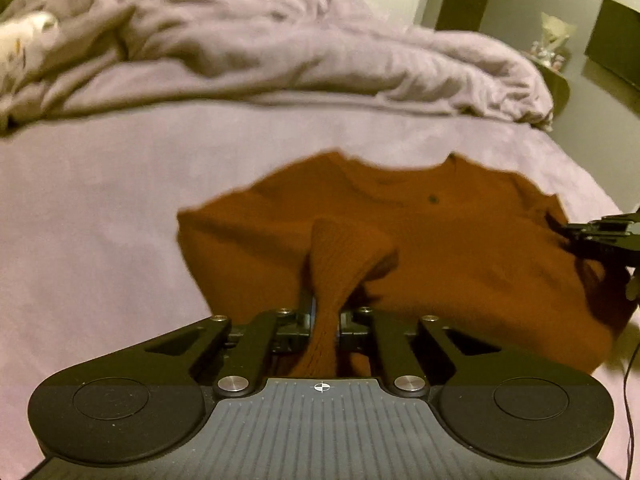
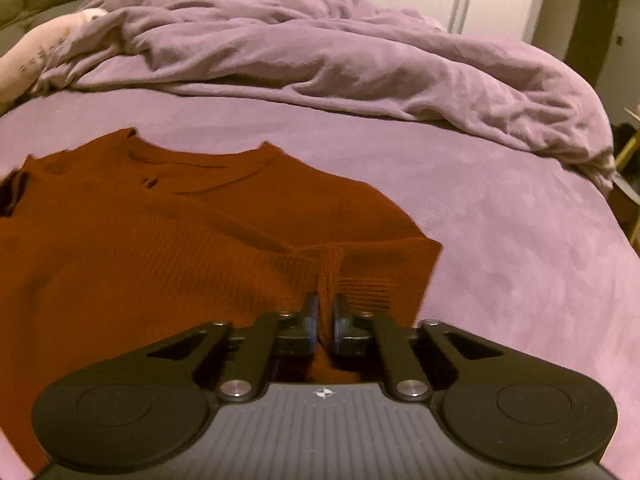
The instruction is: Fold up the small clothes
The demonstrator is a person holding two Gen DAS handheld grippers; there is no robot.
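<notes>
Nothing I can see carries readable writing. The small dark emblem [image 1: 432,199] on the chest of the rust-orange knitted sweater [image 1: 460,248], right of centre in my left wrist view, is too blurred to make out, and the row of tiny dark marks [image 2: 40,56] on the pale cream cushion [image 2: 24,64] at the upper left of my right wrist view is too small to read. The only clear sign is a round white crosshair mark [image 2: 322,393] on the grey ribbed plate at the bottom centre, between my fingers' arms.
</notes>
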